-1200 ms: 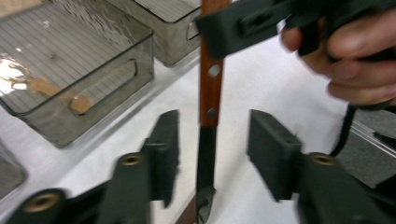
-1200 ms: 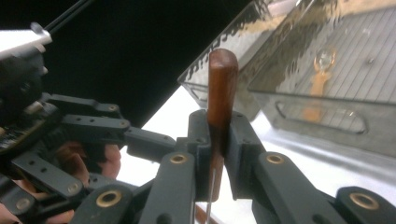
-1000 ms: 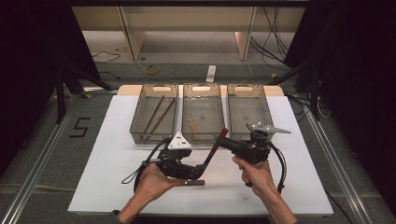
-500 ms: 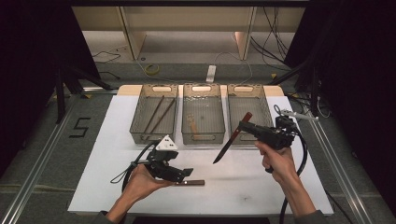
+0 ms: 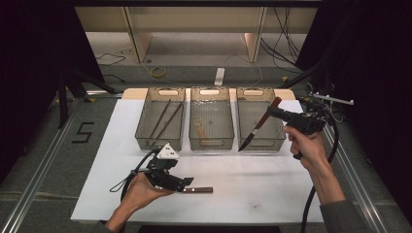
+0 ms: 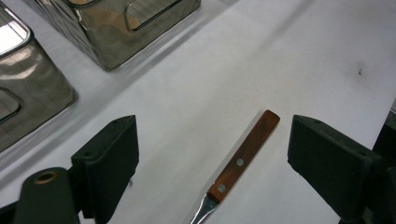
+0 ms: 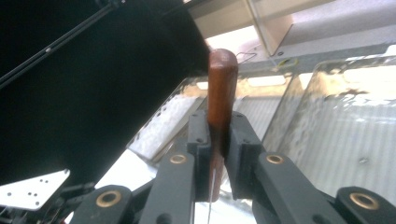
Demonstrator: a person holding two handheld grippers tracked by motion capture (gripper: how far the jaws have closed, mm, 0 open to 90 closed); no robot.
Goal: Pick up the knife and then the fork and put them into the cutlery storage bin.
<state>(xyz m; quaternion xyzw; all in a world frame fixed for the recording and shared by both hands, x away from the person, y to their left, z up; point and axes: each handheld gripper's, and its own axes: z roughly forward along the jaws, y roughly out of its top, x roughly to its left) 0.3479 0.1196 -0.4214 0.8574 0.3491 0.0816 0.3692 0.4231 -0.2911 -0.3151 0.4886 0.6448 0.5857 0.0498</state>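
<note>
The right gripper (image 5: pixel 274 110) holds a knife (image 5: pixel 259 124) by its wooden handle, jaws clamped on it, and carries it over the right-hand basket (image 5: pixel 279 142) of three that stand in a row at the far side of the white surface (image 5: pixel 291 184). The knife hangs at a slant with its blade pointing down and toward the person — a hold that likely lets the tip go into the basket first. In the right gripper view the handle rises straight up between the two jaws, gripped near the blade end, so the knife cannot swing.

The left gripper (image 5: pixel 187 183) rests low on the surface, its jaws wide apart. Between them lies a second utensil (image 6: pixel 243 158) with a riveted wooden handle; the jaws stand on either side of it without touching, probably lined up to close on it next. Its metal end runs back under the gripper and is hidden.

The left basket (image 5: pixel 143 133) holds two long dark sticks (image 5: pixel 165 119), the middle basket (image 5: pixel 194 141) a few small pieces — this looks like sorting by kind.
</note>
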